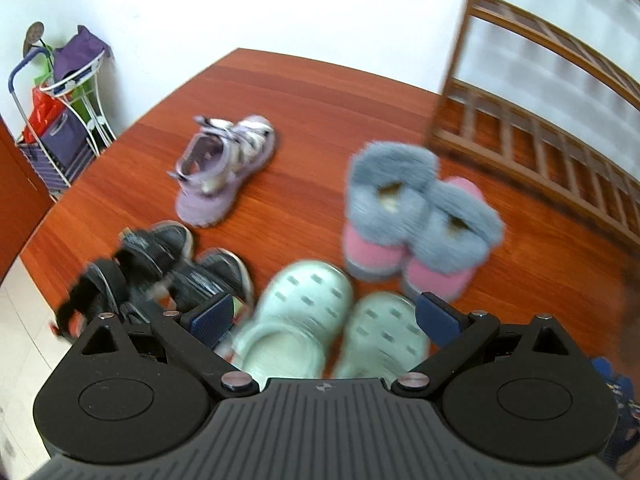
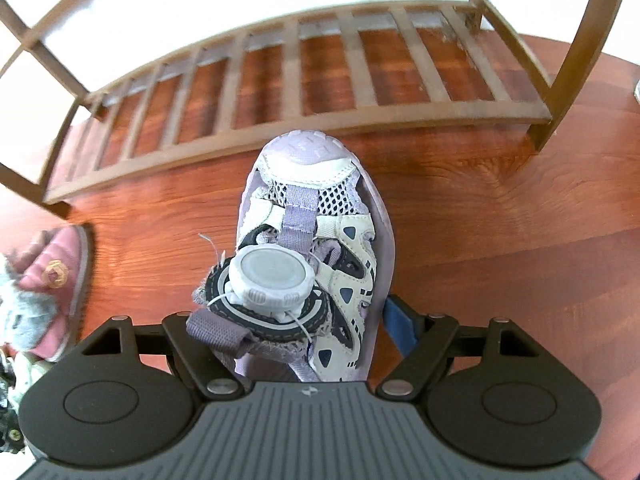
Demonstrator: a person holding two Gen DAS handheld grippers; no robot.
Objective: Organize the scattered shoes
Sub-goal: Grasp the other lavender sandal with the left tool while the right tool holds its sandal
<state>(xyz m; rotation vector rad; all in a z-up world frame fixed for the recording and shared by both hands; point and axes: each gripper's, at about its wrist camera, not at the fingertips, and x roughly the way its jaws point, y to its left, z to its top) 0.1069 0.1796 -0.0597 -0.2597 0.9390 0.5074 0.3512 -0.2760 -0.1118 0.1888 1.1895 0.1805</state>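
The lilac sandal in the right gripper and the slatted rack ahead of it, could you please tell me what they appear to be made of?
Lilac strapped sandal: apparently woven webbing straps, white mesh at the toe, matte rubbery toe cap, and a hard plastic-looking dial. Slatted rack: brown wood by the look of it, with a dull finish; blur hides any grain.

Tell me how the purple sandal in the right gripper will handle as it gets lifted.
The purple sandal looks light: mesh and thin straps over a foam-like sole. The upper is probably floppy, so the right gripper, closed around the heel end, may squash it. With the toe sticking far forward, it could droop or swing. The rubbery sole should resist slipping.
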